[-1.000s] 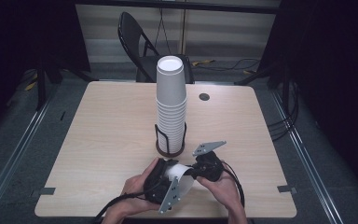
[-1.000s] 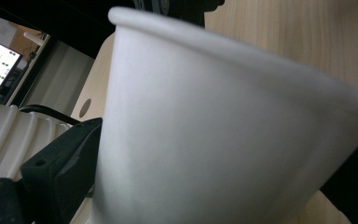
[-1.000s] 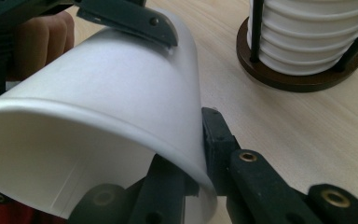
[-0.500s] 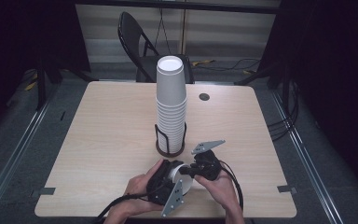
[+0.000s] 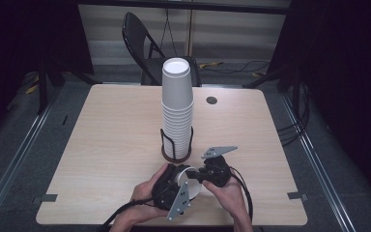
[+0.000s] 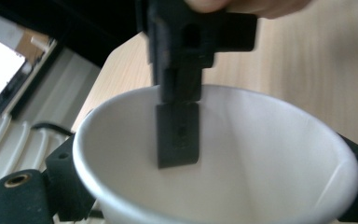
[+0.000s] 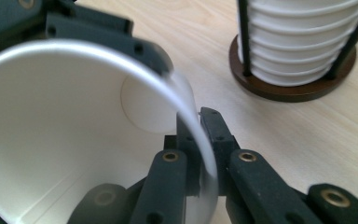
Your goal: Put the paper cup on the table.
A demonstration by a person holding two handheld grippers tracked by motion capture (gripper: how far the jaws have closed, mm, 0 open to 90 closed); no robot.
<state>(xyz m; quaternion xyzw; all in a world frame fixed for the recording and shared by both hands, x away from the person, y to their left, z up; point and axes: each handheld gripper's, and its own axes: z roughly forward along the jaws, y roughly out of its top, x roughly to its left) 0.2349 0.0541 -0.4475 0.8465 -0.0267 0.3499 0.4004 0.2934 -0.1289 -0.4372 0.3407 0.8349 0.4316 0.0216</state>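
Left gripper [image 5: 176, 186] jaws have just been closing around the paper cup [image 5: 189, 181]; right gripper [image 5: 204, 176] jaws clamp its rim, near the cup stack [image 5: 177, 113] on the desk [image 5: 116, 145].

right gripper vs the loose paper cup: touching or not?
Touching. The right gripper view shows the right gripper with its jaws pinched on the paper cup rim wall, one jaw inside and one outside.
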